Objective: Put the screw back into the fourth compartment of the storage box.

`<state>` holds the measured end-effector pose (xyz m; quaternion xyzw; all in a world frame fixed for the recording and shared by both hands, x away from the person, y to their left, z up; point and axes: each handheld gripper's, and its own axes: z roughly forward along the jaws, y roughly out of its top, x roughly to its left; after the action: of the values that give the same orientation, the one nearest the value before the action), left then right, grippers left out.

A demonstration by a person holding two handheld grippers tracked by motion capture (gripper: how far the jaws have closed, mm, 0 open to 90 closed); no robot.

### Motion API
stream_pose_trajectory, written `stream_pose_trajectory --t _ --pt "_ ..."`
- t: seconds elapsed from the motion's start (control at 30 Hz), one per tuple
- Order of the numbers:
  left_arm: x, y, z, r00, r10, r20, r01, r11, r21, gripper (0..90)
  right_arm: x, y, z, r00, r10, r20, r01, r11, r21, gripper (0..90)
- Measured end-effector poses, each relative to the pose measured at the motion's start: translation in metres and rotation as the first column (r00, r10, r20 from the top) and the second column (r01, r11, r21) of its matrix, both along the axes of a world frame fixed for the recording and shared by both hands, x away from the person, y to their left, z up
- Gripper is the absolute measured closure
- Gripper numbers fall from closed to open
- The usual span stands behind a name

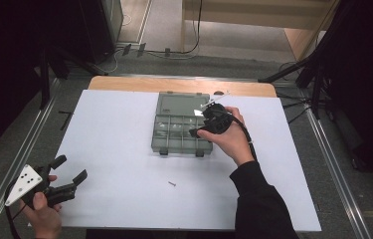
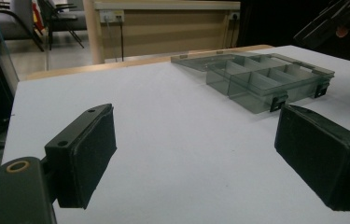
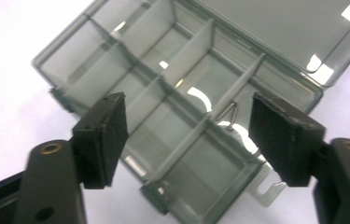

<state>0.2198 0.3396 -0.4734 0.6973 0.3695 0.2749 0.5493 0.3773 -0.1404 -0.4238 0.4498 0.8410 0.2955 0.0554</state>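
Note:
A clear grey compartment box [image 1: 179, 148] lies open in the middle of the white table, its lid folded back flat behind it. My right gripper [image 1: 201, 122] hovers over the box's right end with its jaws open and nothing between them. In the right gripper view the open right gripper [image 3: 189, 135] frames the box's [image 3: 182, 51] compartments, and a small screw [image 3: 228, 116] lies in one of them against a divider. Another small screw [image 1: 172, 184] lies loose on the table in front of the box. My left gripper [image 1: 70, 168] rests at the table's near left corner, open and empty.
The left gripper view has the open left gripper [image 2: 196, 154] facing across bare table toward the box [image 2: 266, 77], with the right gripper [image 2: 331, 18] above it. The white sheet [image 1: 114, 129] covers a wooden table. Dark stands and cables flank both sides.

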Motion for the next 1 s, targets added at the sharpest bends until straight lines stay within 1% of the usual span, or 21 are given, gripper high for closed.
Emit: stream_pose_trajectory --t 0.03,0.07,0.1,0.17,0.23,0.33,0.37,0.43,0.53,0.7,0.73,0.8,0.83,0.87,1.0 --pt "0.0 0.0 0.0 1.0 -0.001 -0.002 0.001 1.0 0.0 12.7 -0.002 0.001 0.001 1.0 -0.001 -0.007 0.001 1.0 0.001 24.6" --pt "0.0 -0.001 0.0 1.0 0.0 -0.001 0.0 1.0 0.0 12.7 -0.005 0.002 0.002 0.9999 0.01 -0.004 -0.01 1.0 0.006 23.5" --pt "0.0 -0.001 0.0 1.0 -0.003 -0.001 0.003 1.0 0.002 12.7 -0.008 0.003 0.002 1.0 0.005 -0.006 -0.005 1.0 0.02 22.7" --pt "0.001 -0.001 0.0 1.0 -0.002 -0.001 0.002 1.0 0.003 12.7 -0.013 0.004 0.002 0.9998 0.02 -0.008 -0.02 0.999 0.027 22.4" --pt "0.001 0.0 -0.001 1.0 -0.001 -0.003 0.001 1.0 0.0 12.7 -0.018 0.007 0.002 0.9995 0.028 -0.012 -0.028 0.999 0.016 21.1" --pt "0.001 0.0 -0.001 1.0 -0.002 -0.001 0.002 1.0 -0.004 12.7 -0.026 0.011 0.0 0.9992 0.038 -0.009 -0.038 0.999 0.014 20.8" --pt "0.0 0.0 0.0 1.0 -0.002 -0.003 0.002 1.0 0.001 12.7 -0.029 0.012 0.0 0.9992 0.038 -0.007 -0.038 0.999 0.011 20.7" --pt "0.0 -0.001 0.0 1.0 -0.004 -0.002 0.004 1.0 0.001 12.7 -0.034 0.015 -0.001 0.9989 0.047 0.001 -0.047 0.999 0.011 20.7" --pt "0.0 -0.002 0.0 1.0 -0.005 0.001 0.005 1.0 0.001 12.7 -0.043 0.021 -0.002 0.9985 0.055 -0.004 -0.055 0.998 0.019 21.0" --pt "0.001 -0.002 0.0 1.0 -0.008 -0.002 0.008 1.0 0.005 12.7 -0.059 0.032 -0.004 0.9954 0.096 0.01 -0.096 0.995 0.019 25.0" --pt "0.001 -0.002 0.0 1.0 -0.008 -0.002 0.008 1.0 0.003 12.7 -0.062 0.034 -0.005 0.995 0.1 0.008 -0.1 0.995 0.023 26.2" --pt "0.001 -0.002 -0.001 1.0 -0.008 -0.003 0.008 1.0 0.005 12.7 -0.068 0.039 -0.007 0.9919 0.127 0.006 -0.127 0.991 0.031 28.8" --pt "0.001 -0.002 0.0 1.0 -0.008 -0.002 0.008 1.0 0.005 12.7 -0.07 0.041 -0.008 0.9911 0.133 0.006 -0.133 0.991 0.03 30.3" --pt "0.001 -0.002 0.0 1.0 -0.006 -0.003 0.006 1.0 0.003 12.7 -0.073 0.044 -0.01 0.9886 0.151 0.004 -0.151 0.988 0.027 31.3" --pt "0.0 -0.002 0.0 1.0 -0.009 -0.002 0.009 1.0 0.002 12.7 -0.081 0.056 -0.017 0.9862 0.166 0.0 -0.166 0.986 0.006 35.4"
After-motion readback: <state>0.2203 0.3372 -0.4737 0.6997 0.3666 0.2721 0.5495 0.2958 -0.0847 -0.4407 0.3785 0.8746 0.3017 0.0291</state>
